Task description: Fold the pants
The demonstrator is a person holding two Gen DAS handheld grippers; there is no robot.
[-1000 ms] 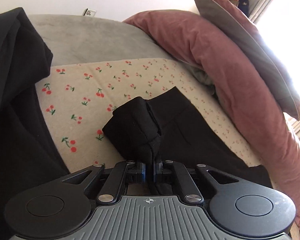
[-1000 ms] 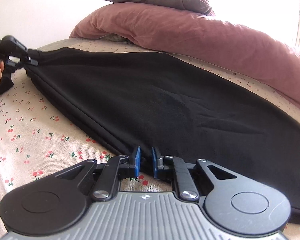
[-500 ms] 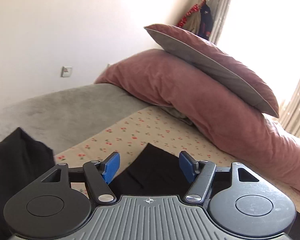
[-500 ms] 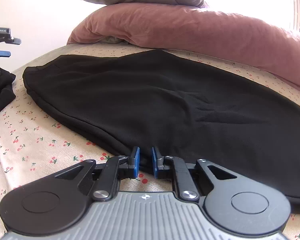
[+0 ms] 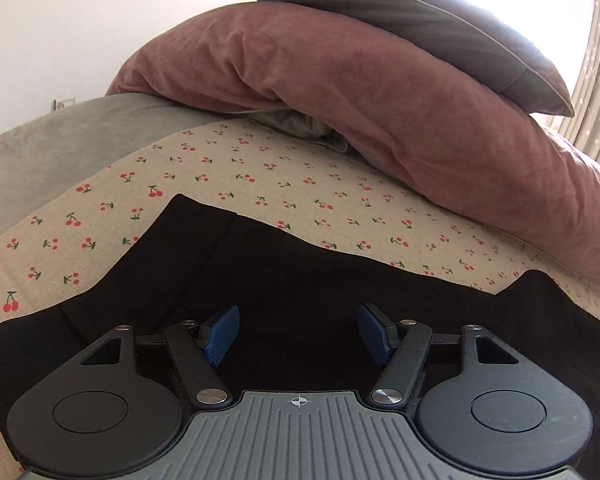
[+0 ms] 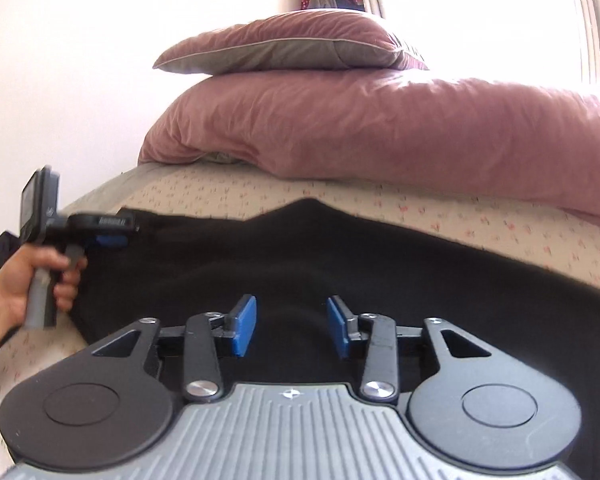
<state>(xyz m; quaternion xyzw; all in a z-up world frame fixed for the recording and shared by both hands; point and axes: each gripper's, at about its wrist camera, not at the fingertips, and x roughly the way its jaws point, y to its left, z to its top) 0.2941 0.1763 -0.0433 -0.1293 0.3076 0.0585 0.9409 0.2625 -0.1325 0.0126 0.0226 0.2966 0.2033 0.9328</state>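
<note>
- Black pants spread flat across the cherry-print bed.
- Left tool gaping, gripping nothing.
- Right tool opening, nothing between pads.

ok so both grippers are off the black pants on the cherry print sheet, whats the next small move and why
Probably bring the right gripper, its jaws opening with nothing between them, down onto the near edge of the black fabric pants to pinch it. The pants lie flat on the cherry-print sheet, and the left gripper is open and empty too.
</note>
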